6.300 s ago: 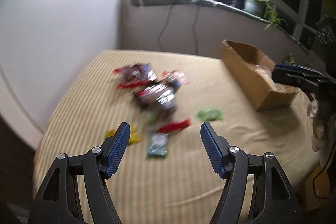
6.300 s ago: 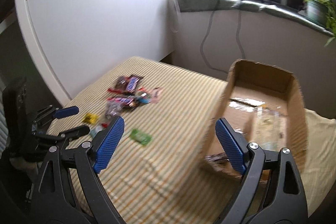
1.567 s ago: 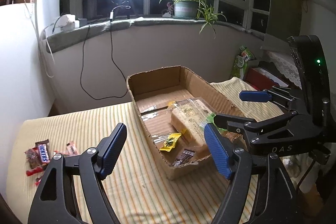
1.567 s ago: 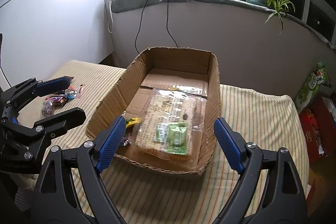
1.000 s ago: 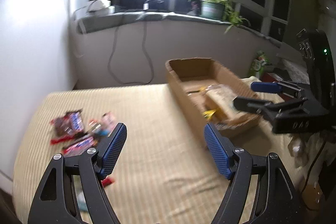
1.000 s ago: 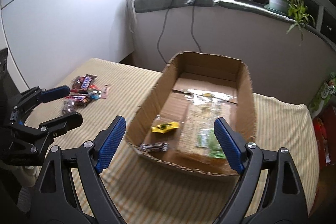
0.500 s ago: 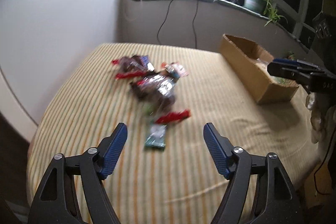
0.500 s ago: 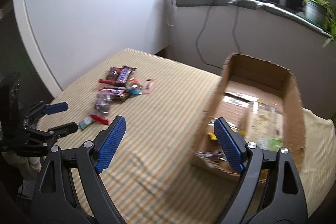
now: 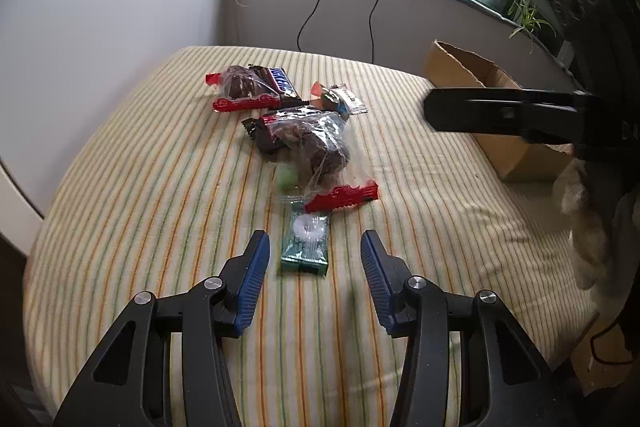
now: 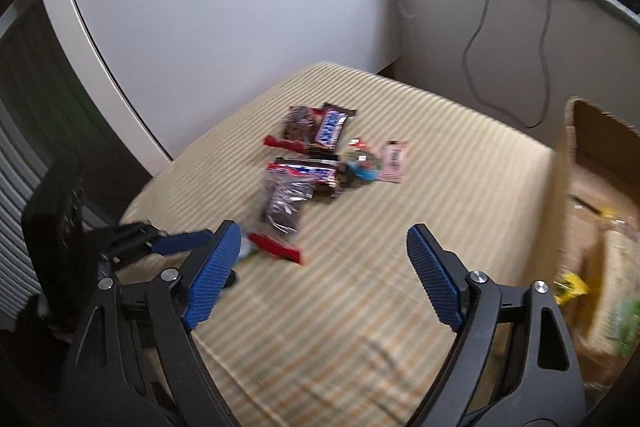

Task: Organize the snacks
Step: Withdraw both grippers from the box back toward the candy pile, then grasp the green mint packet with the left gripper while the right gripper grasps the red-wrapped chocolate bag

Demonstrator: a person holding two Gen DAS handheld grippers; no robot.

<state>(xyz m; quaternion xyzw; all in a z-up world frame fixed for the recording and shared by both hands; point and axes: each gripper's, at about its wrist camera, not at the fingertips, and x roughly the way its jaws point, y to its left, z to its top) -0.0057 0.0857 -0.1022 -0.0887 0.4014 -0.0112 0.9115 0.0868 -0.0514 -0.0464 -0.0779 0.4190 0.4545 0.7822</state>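
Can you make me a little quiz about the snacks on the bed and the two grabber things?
1. True or false: the green packet lies right in front of the left gripper, not yet pinched.
2. Where is the cardboard box? A) at the right side of the striped cloth B) on the windowsill C) on the floor
3. Fill in: the right gripper holds ____.

Key:
1. True. The jaws have just been closing, but the pads do not touch the packet.
2. A
3. Nothing; its jaws are open over the cloth.
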